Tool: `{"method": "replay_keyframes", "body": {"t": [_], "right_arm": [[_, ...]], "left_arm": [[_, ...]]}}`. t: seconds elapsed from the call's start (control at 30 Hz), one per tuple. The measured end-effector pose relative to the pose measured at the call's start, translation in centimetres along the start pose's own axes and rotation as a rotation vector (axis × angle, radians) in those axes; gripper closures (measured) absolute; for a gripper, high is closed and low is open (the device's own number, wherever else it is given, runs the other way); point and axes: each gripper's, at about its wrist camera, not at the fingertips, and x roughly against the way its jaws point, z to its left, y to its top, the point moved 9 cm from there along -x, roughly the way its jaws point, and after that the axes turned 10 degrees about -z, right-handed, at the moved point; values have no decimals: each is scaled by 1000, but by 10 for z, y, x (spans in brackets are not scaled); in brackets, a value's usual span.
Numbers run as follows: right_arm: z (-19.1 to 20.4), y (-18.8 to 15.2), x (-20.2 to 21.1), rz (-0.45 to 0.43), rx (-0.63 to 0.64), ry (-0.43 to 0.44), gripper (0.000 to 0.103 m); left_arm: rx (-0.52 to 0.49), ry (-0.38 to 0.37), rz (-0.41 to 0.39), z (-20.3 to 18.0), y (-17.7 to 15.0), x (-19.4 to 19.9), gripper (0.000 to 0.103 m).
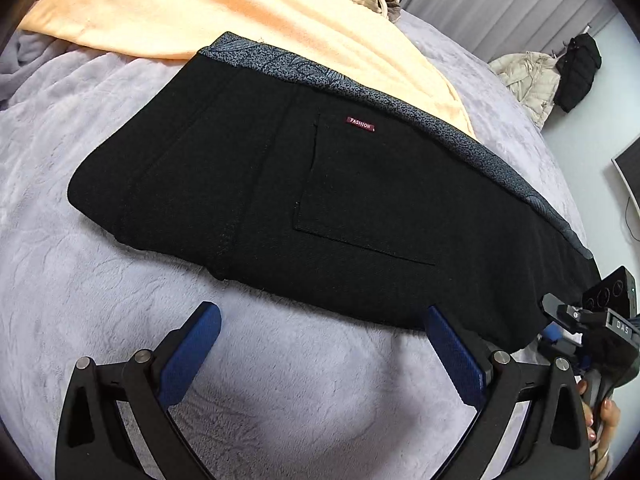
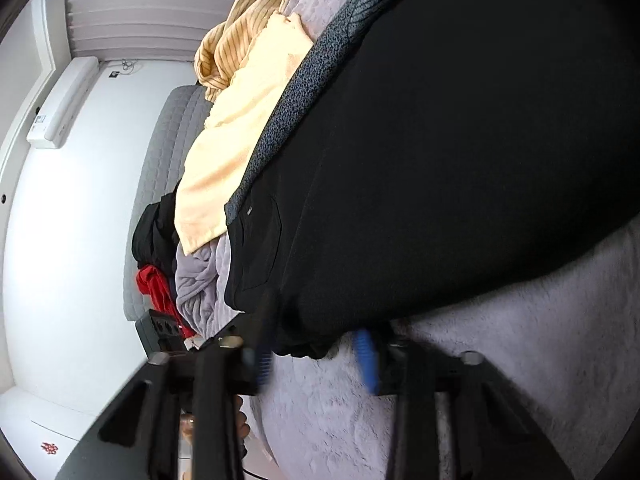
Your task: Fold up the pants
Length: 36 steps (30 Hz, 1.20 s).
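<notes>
Hovering low over the plush lilac-grey blanket (image 1: pixel 100 280), the left gripper (image 1: pixel 324 328) has its blue-padded fingers (image 1: pixel 196 344) spread wide and empty, its right pad tip at the near hem of the black folded pants with the grey patterned waistband (image 1: pixel 320 184). Off to the side, the right gripper (image 2: pixel 316 356) sits at the far end of that same hem — its blue pads look parted with a bunched edge of black cloth between them, but the blur is heavy, so whether it has actually clamped I cannot tell.

Risks from here: one gripper lifting while the other is empty would probably drag the pants askew and undo the neat layers. A shallow pinch could catch only the top layer — or snag the blanket pile underneath. The peach fleece cloth (image 1: pixel 168 12) lies touching the waistband's far side, so a sliding fold could ruck it along.

The pants lie flat across the bed, straight ahead of the left gripper, maroon label (image 1: pixel 360 123) facing up, waistband on the far edge.
</notes>
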Motion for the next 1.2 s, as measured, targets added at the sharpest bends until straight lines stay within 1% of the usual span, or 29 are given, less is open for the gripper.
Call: {"method": "replay_keyframes", "body": {"t": [0.03, 0.07, 0.13, 0.17, 0.2, 0.23, 0.27, 0.3, 0.33, 0.37, 0.43, 0.5, 0.53, 0.57, 0.63, 0.67, 0.7, 0.73, 0.8, 0.83, 0.87, 0.9, 0.93, 0.97, 1.03, 1.1, 1.13, 1.17, 1.2], "right_arm": [[4, 1, 6, -12, 28, 2, 77], [6, 0, 10, -11, 69, -24, 77], [-6, -11, 7, 37, 104, -114, 77], [-17, -17, 5, 61, 85, -136, 80], [-22, -20, 7, 73, 58, -113, 80], [-23, -21, 12, 73, 37, -76, 80], [-22, -22, 21, 73, 38, -63, 78], [-21, -21, 32, 69, 57, -67, 75], [-20, -18, 45, 48, 88, -80, 75], [-18, -10, 63, 9, 122, -96, 75], [-18, 14, 110, -107, 171, -130, 75], [-21, 47, 166, -262, 196, -180, 70], [-23, 65, 199, -353, 197, -214, 65], [-22, 80, 229, -430, 183, -232, 64], [-19, 111, 293, -574, 153, -218, 61], [-17, 125, 324, -644, 147, -223, 49], [-20, 138, 351, -706, 141, -249, 41], [-25, 147, 369, -740, 138, -275, 30], [-51, 160, 389, -761, 101, -350, 30], [-69, 163, 392, -741, 71, -381, 33], [-92, 165, 390, -711, 30, -401, 43], [-113, 165, 385, -679, -14, -398, 49], [-129, 164, 377, -654, -55, -380, 56], [-146, 165, 368, -636, -104, -357, 58], [-172, 169, 366, -645, -157, -326, 61], [-184, 179, 358, -650, -147, -318, 82], [-189, 184, 353, -642, -130, -356, 95], [-200, 185, 352, -635, -130, -392, 95], [-208, 185, 348, -627, -156, -403, 95]], "left_arm": [[-8, 8, -6, 0, -1, 1, 1], [-24, 30, -10, 1, -2, 2, 1], [-66, 81, -11, 3, -7, 3, 1], [-79, 96, -12, 2, -9, 4, 1], [-85, 102, -13, 0, -10, 6, 1], [-90, 97, -18, -5, -10, 9, 1], [-97, 84, -27, -12, -9, 13, 1], [-109, 74, -37, -21, -6, 17, 1], [-124, 66, -48, -31, -2, 21, 1], [-136, 54, -58, -43, 3, 24, 1], [-140, 10, -77, -75, 14, 27, 1], [-141, -56, -92, -118, 22, 26, 1], [-158, -91, -94, -145, 24, 22, 1], [-180, -116, -91, -170, 25, 18, 1], [-237, -158, -88, -219, 23, 9, 1], [-268, -176, -88, -246, 22, 2, 1], [-293, -191, -88, -270, 21, -3, 1], [-316, -200, -88, -295, 19, -12, 1], [-355, -208, -85, -342, 13, -33, 1], [-368, -203, -78, -359, 13, -44, 1], [-376, -195, -61, -372, 8, -55, 1], [-379, -202, -38, -374, 6, -55, 1], [-381, -196, -13, -383, 1, -65, 1], [-384, -186, 4, -387, -3, -73, 1], [-398, -158, 23, -395, -11, -86, 1], [-423, -137, 19, -401, -14, -91, 1], [-441, -120, 8, -401, -14, -95, 1], [-468, -88, -13, -401, -12, -99, 1], [-498, -45, -30, -398, -13, -109, 1]]}}
